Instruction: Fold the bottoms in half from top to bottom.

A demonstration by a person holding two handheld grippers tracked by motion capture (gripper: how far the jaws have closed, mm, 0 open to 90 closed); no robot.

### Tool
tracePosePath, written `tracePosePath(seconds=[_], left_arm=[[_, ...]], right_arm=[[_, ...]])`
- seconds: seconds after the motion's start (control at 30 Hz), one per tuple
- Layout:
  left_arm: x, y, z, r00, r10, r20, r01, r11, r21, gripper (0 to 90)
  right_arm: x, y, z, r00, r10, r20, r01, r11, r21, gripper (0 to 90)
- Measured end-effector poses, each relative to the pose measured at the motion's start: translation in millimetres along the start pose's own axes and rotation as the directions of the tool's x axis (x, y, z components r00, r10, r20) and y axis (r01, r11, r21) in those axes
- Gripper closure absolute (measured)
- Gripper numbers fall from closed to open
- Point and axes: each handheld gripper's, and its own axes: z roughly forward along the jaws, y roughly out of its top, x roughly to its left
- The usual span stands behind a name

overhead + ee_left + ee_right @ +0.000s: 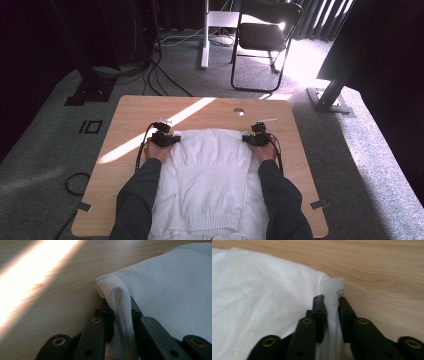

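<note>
A white folded garment (210, 175) with a ribbed waistband near the front edge lies in the middle of the wooden table (130, 115). My left gripper (172, 140) is at the garment's far left corner, shut on a pinched fold of white cloth (120, 305). My right gripper (246, 139) is at the far right corner, and its jaws squeeze a bunched fold of the same cloth (332, 302). Both corners rest low over the tabletop. The person's dark sleeves cover the garment's side edges.
A strip of sunlight (150, 132) crosses the table's left half. A small round metal insert (238, 111) sits near the far edge. Beyond the table stand a black folding chair (265, 35) and a white stand (205, 35); cables lie on the carpet.
</note>
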Motion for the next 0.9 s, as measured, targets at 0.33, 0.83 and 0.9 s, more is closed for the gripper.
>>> tracePosePath(seconds=[0.33, 0.83, 0.9], left_arm=[[3.9, 21.0, -44.1, 0.9974, -0.022, 0.069, 0.035, 0.9802, -0.195, 84.8], [-13.0, 29.5, -110.8, 0.9923, 0.092, 0.082, -0.06, 0.9433, -0.326, 84.5], [-16.2, 22.9, -119.7, 0.9895, 0.118, 0.083, -0.085, 0.9403, -0.329, 84.5]], right_arm=[[2.0, 21.7, -42.9, 0.9982, -0.06, 0.011, 0.061, 0.985, -0.164, 84.0], [32.4, 29.5, -109.3, 0.9788, -0.203, 0.022, 0.198, 0.911, -0.362, 84.0], [37.4, 21.8, -119.3, 0.9735, -0.228, 0.016, 0.217, 0.902, -0.374, 83.9]])
